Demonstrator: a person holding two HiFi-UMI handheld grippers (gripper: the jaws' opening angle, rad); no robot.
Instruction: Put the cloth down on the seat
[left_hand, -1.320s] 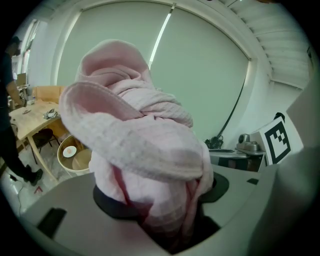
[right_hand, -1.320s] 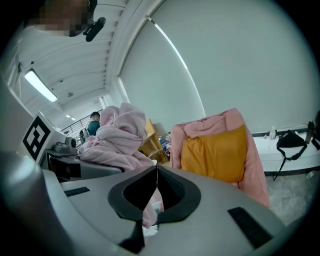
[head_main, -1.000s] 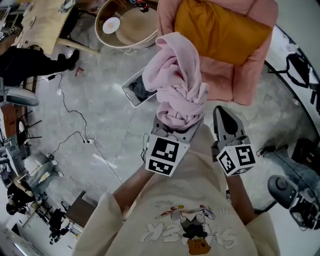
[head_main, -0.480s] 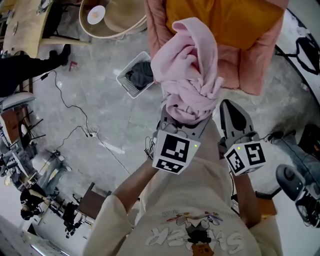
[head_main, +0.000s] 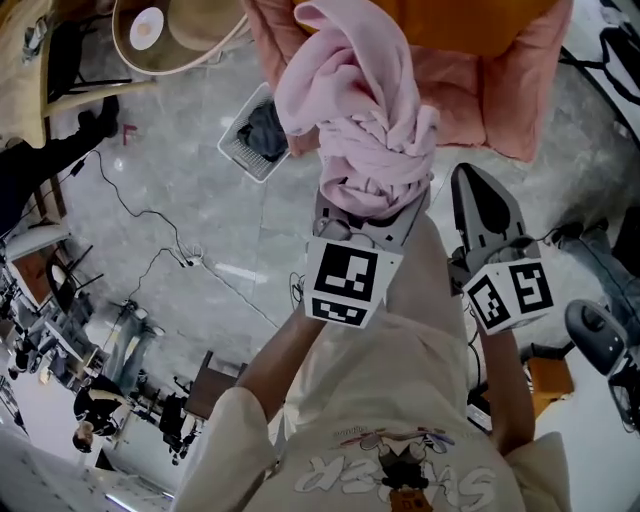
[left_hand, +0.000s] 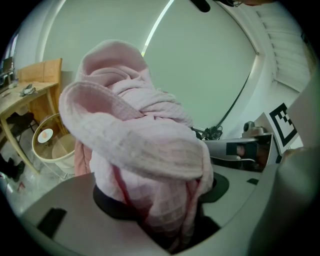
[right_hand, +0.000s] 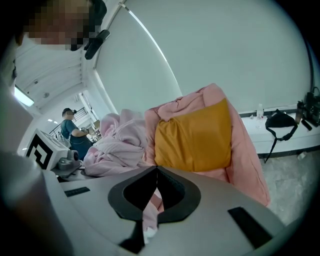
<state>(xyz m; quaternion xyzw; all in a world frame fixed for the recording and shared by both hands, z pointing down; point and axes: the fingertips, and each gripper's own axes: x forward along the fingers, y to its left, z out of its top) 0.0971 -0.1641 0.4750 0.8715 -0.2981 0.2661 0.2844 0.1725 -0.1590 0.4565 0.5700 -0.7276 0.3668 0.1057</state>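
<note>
Head view showed the left gripper (head_main: 374, 207) clamped on the bunched pink cloth (head_main: 350, 110), held up at the seat (head_main: 520, 100)'s front edge, and the right gripper (head_main: 472, 180) pinched shut on nothing just short of the seat, so I reckoned the cloth wanted carrying over the seat's orange cushion (head_main: 470, 20) and lowering before letting go.

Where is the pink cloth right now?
The pink cloth is bunched in the left tool, top centre of the head view, held up at the front edge of the pink seat with the orange cushion.
</note>
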